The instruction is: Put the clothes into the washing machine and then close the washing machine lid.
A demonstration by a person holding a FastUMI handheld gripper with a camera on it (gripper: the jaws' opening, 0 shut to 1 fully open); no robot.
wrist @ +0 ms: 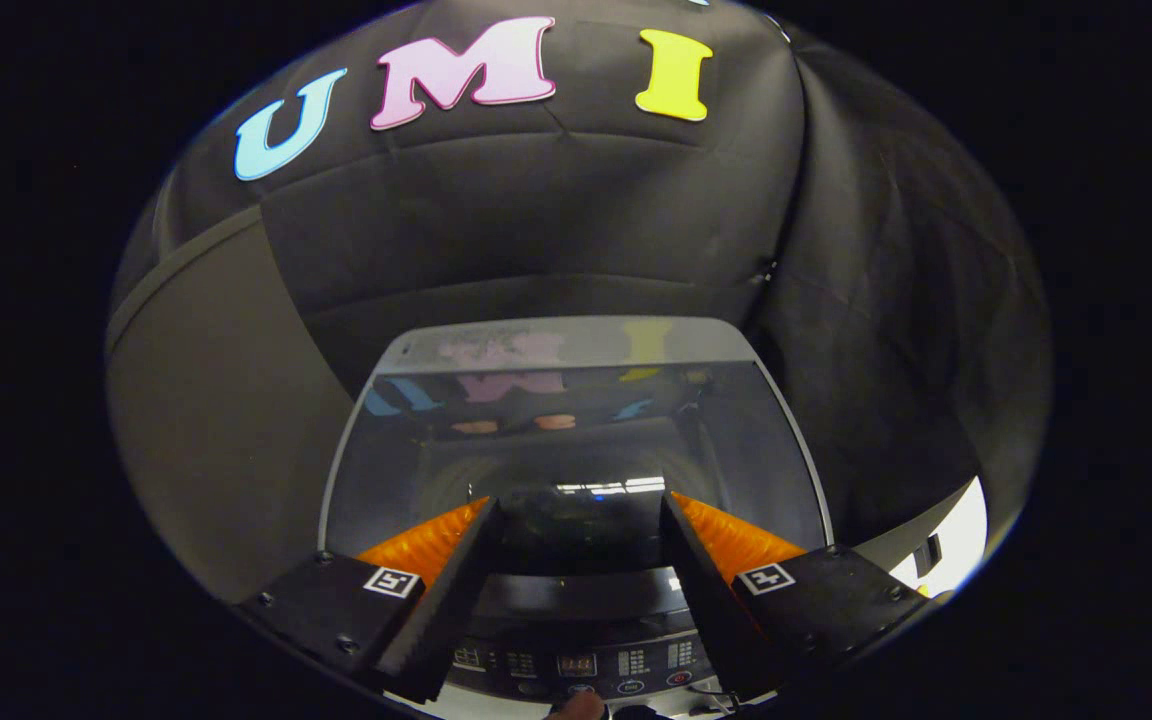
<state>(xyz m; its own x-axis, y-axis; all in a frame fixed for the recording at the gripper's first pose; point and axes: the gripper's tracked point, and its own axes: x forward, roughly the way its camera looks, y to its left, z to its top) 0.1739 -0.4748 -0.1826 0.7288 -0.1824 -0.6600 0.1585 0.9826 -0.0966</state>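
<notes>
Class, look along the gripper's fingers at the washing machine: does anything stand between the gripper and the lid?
Nothing visible does. The gripper has its fingers spread with nothing between them, just above the control panel. The glass lid lies directly beyond the fingers, down flat over the drum.

Black cloth (576,200) is hanging as the booth's wall well beyond the fingers, creasing in soft folds and sagging along a horizontal seam. To the left, a plain grey panel (206,420) is standing beside it, edged by a pale strip. Low to the right, a bright white patch (961,545) is glaring past the cloth's hem.
</notes>
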